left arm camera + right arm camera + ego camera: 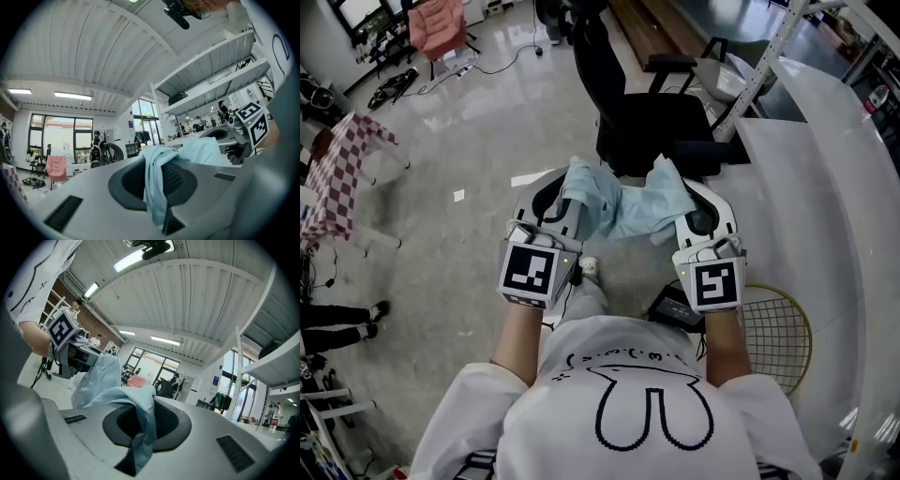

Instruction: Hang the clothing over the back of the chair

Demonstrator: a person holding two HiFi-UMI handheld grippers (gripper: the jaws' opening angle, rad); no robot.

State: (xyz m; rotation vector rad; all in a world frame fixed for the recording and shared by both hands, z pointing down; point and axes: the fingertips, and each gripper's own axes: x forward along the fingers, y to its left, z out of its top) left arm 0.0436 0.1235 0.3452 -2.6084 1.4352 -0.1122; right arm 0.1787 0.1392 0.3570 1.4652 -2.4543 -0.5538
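A pale blue garment hangs stretched between my two grippers, just in front of a black office chair whose backrest rises at the far side. My left gripper is shut on the garment's left end, with cloth pinched between its jaws. My right gripper is shut on the right end, where a fold of cloth runs down between its jaws. Both grippers point level toward the chair. In each gripper view the other gripper shows at the side.
A white curved table runs along the right. A racket and a black box lie on the floor by my right arm. A checked cloth table stands at left, a pink chair far back.
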